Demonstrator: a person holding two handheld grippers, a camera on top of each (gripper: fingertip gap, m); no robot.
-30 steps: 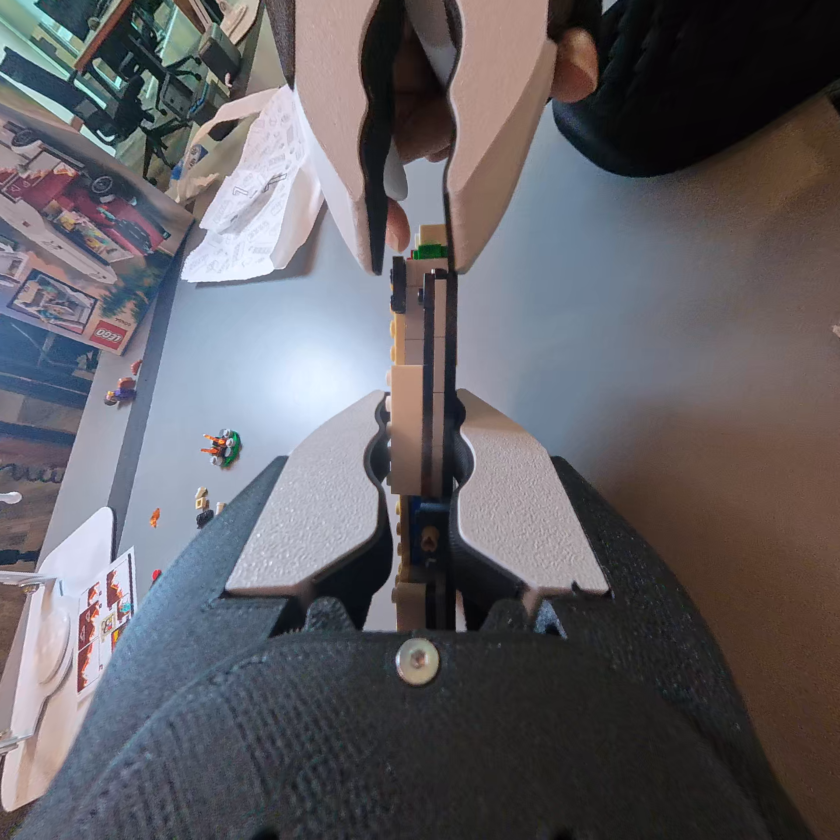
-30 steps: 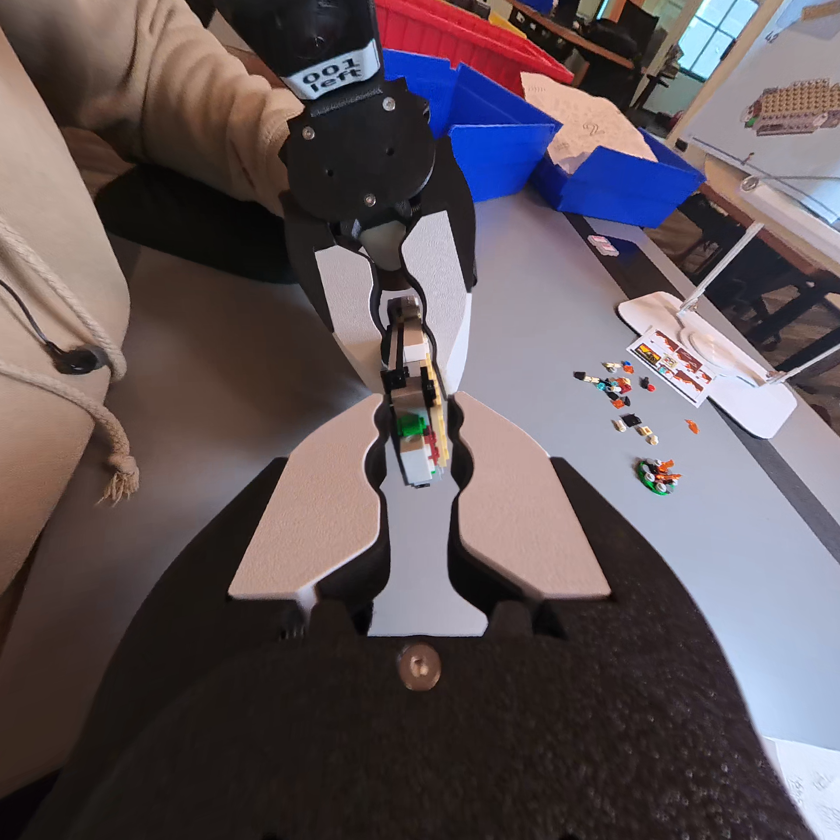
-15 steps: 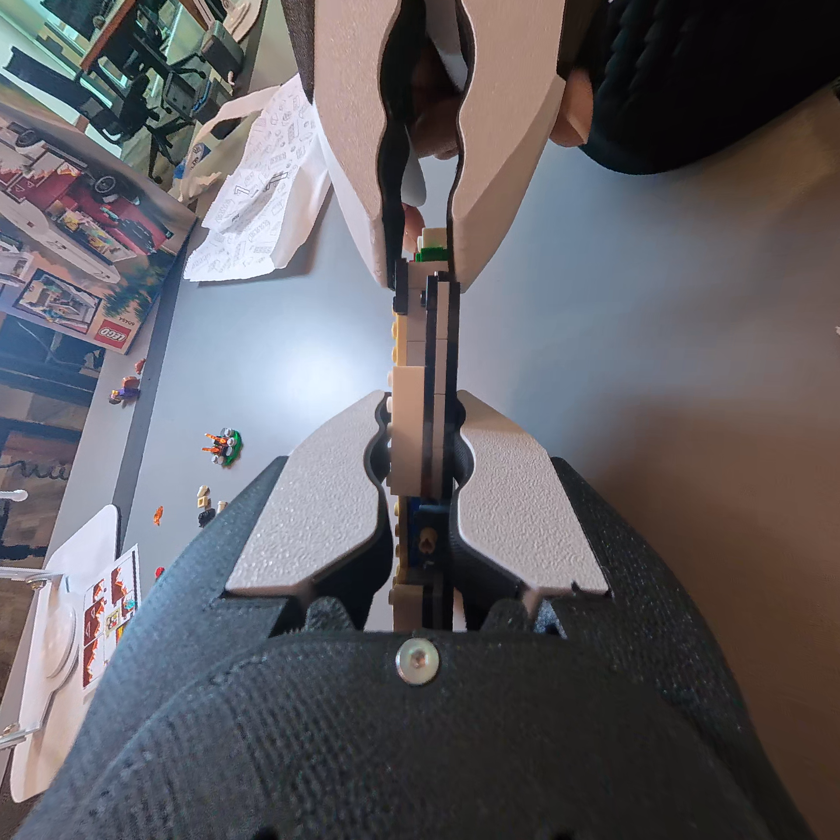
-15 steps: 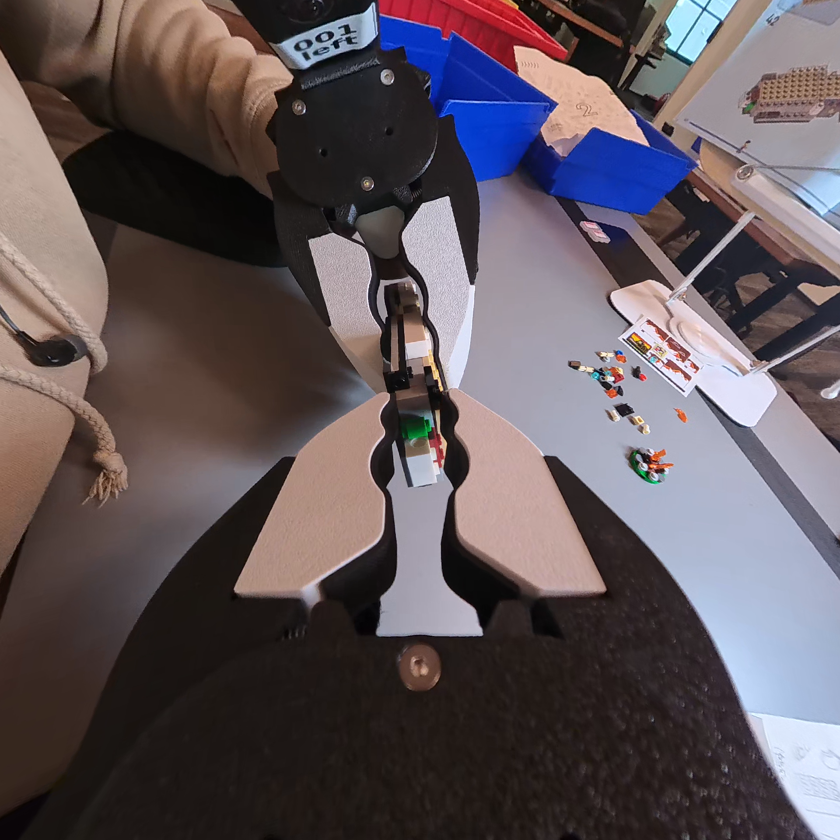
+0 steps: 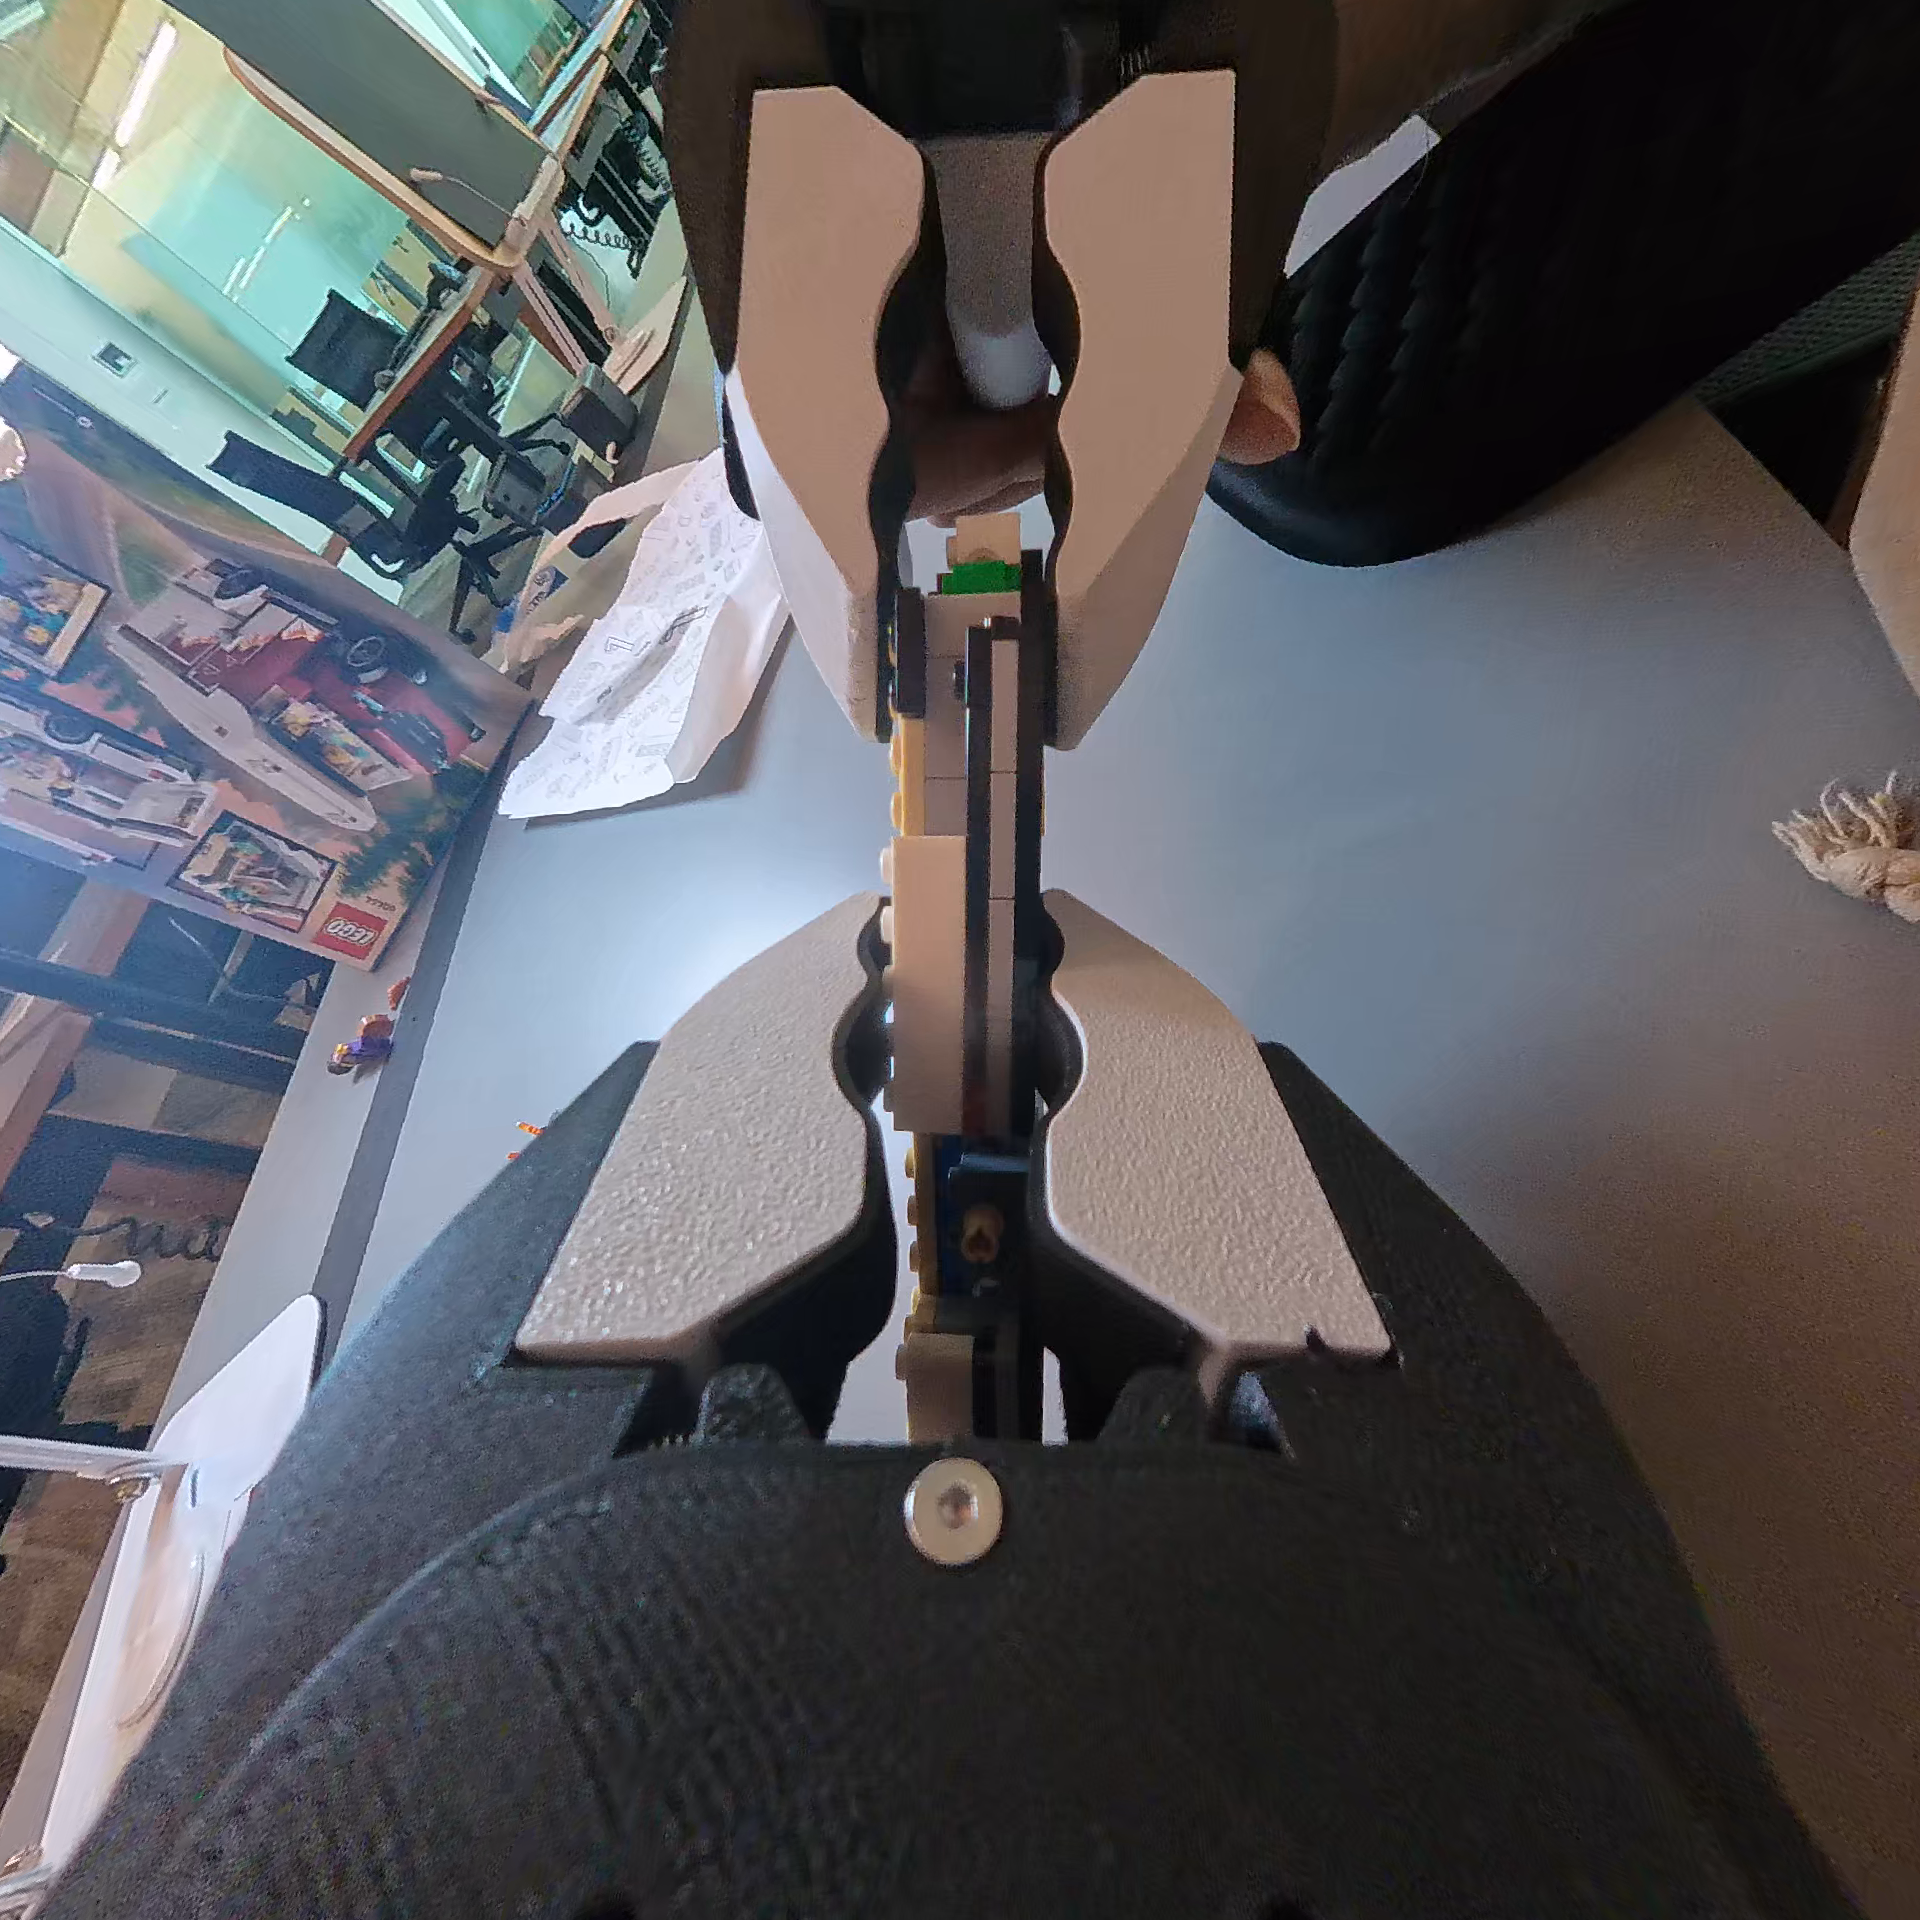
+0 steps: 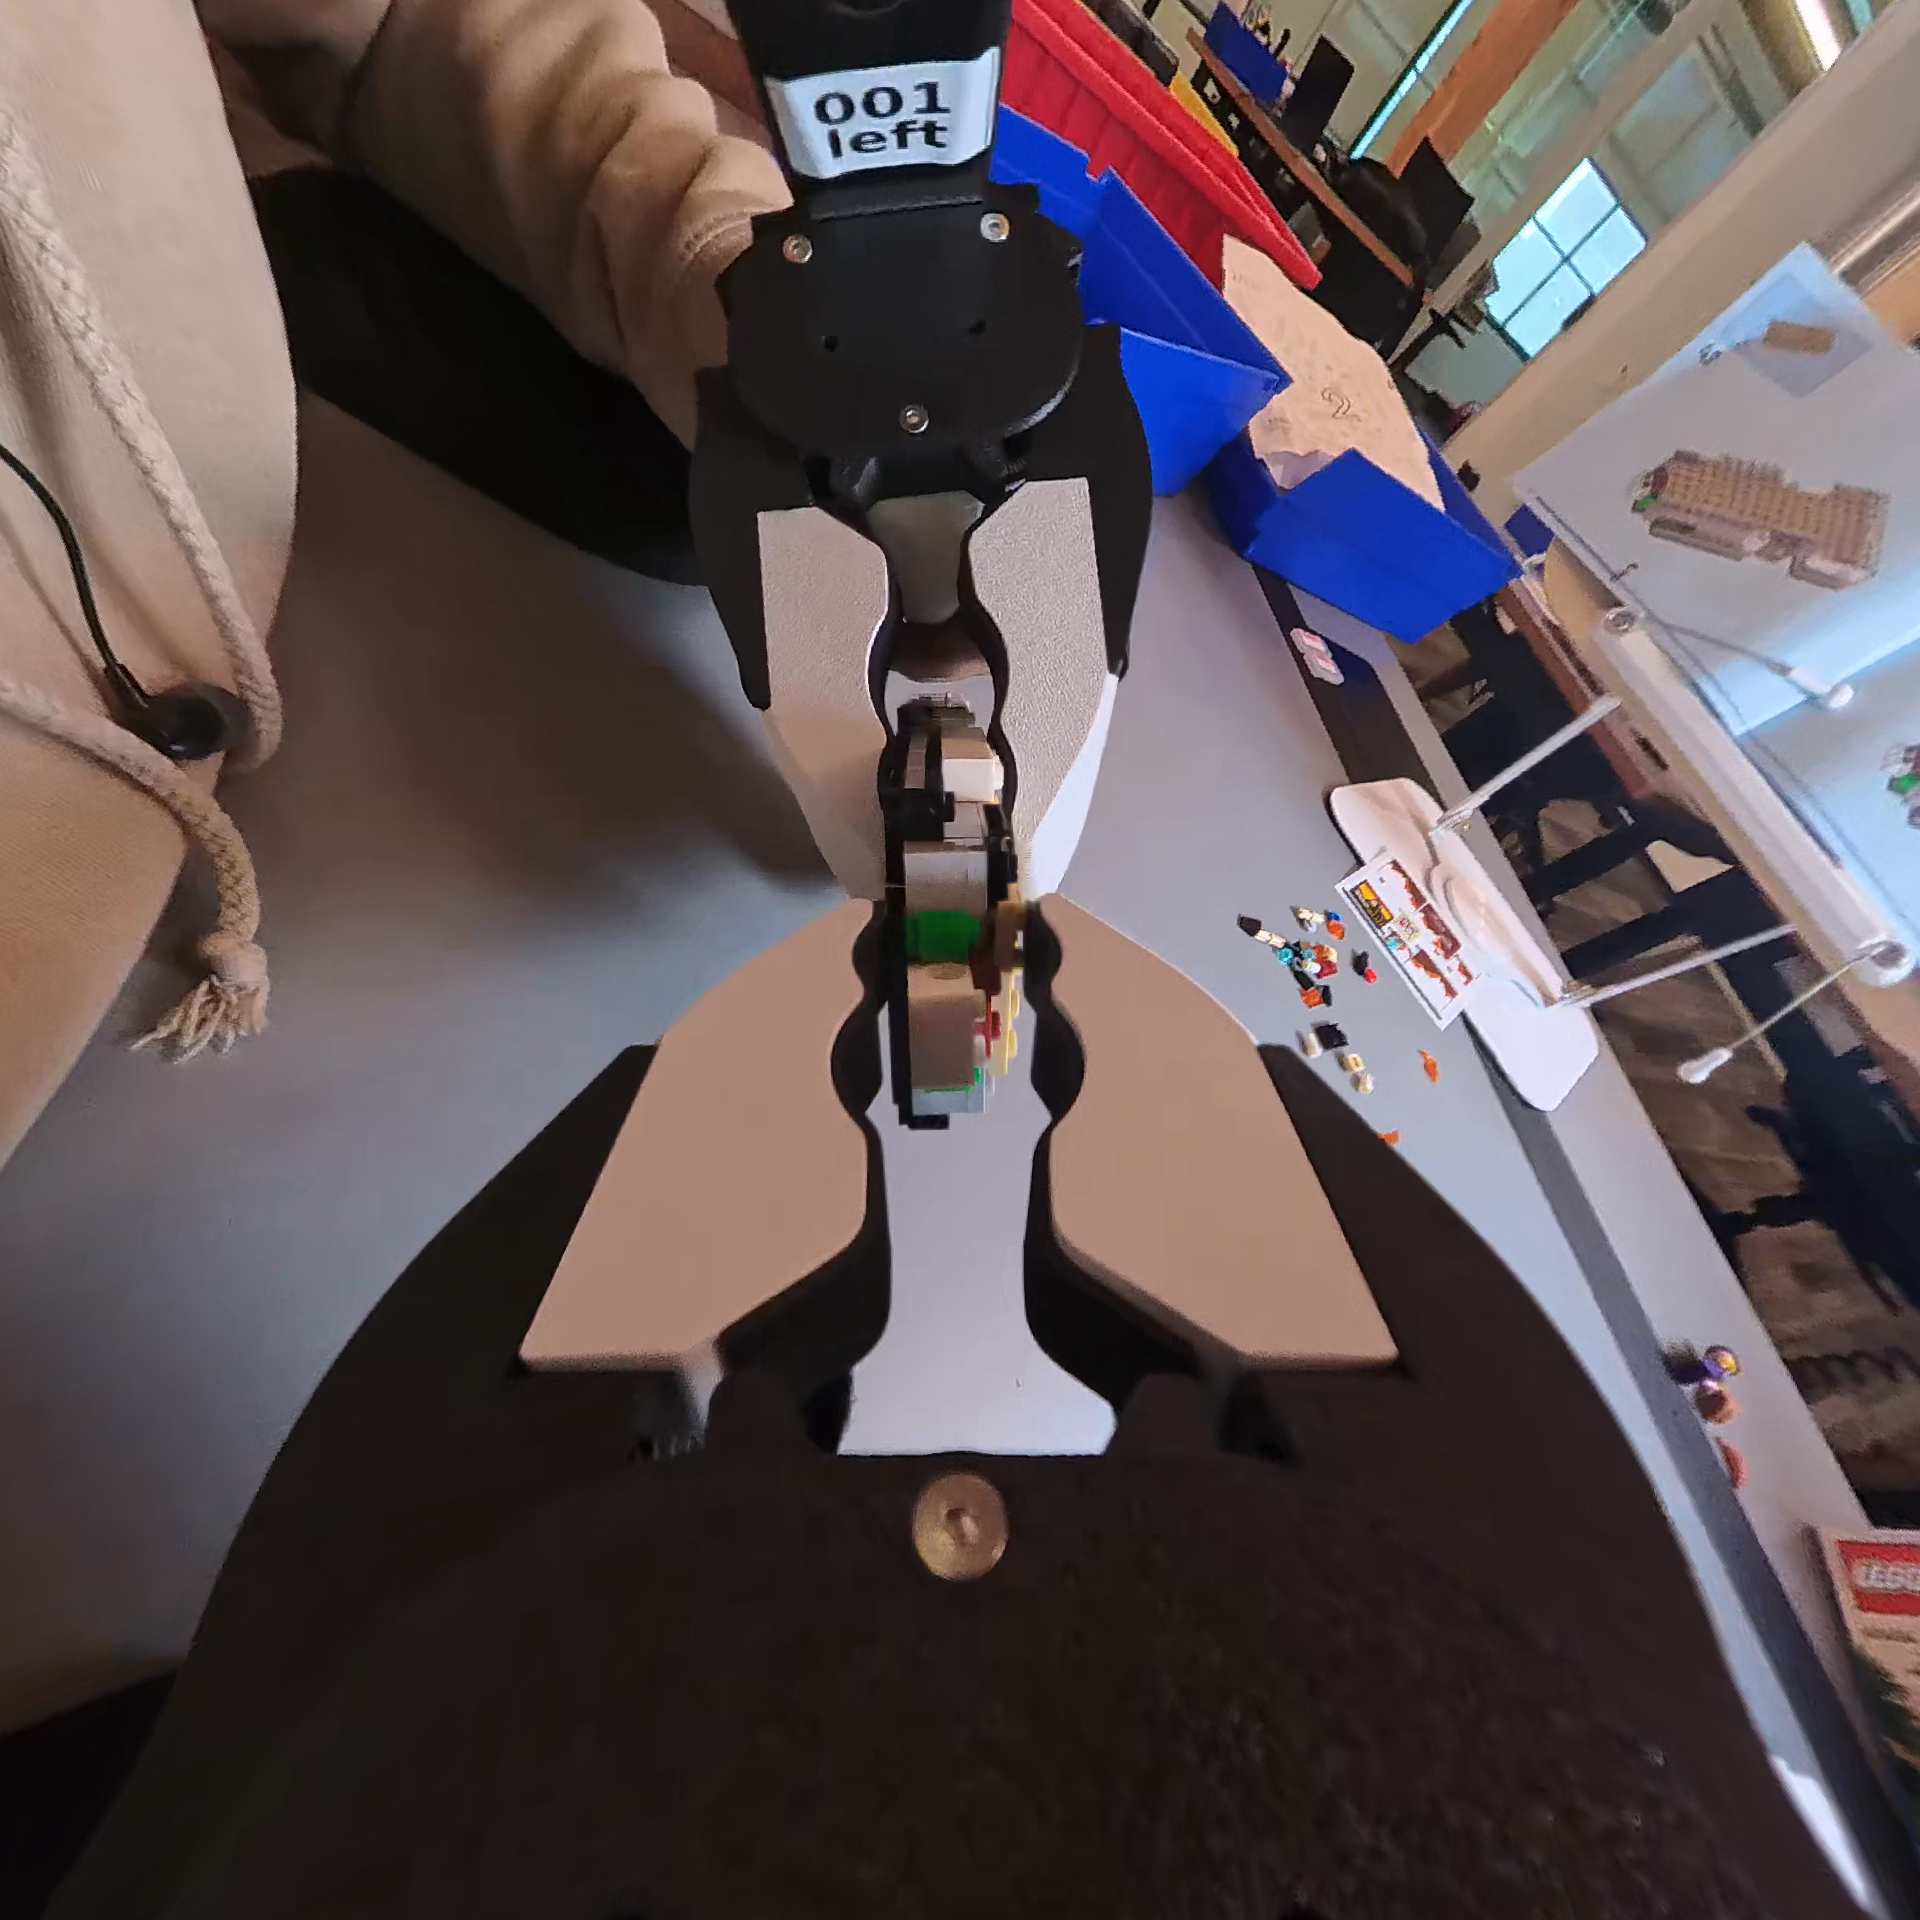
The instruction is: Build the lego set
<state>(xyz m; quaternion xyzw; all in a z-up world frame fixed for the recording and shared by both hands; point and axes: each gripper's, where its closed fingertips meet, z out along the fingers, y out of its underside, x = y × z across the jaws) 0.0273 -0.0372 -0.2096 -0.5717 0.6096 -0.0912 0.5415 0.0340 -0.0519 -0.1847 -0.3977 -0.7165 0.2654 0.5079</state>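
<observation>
Tabletop [image 6: 520, 935], grey, lies beneath both tools, with blue bins [image 6: 1351, 540] and loose small bricks [image 6: 1320, 966] off to the side. Held above it between the tools is a slim brick build [image 5: 966, 831]. The left tool [image 5: 961, 935] clamps one end and the right tool [image 6: 956, 935] the other. It looks light and stiff but likely to snap apart at its seams; flat faces suit gripping best.

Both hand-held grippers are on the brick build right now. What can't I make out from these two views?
- Brick build, left wrist view: near end hidden behind the left hand-held gripper body.
- Same build, right wrist view: far end buried between the left gripper's fingers.
- Loose bricks, right wrist view: too small to identify.
- Box, right wrist view: cut off by the edge.
</observation>
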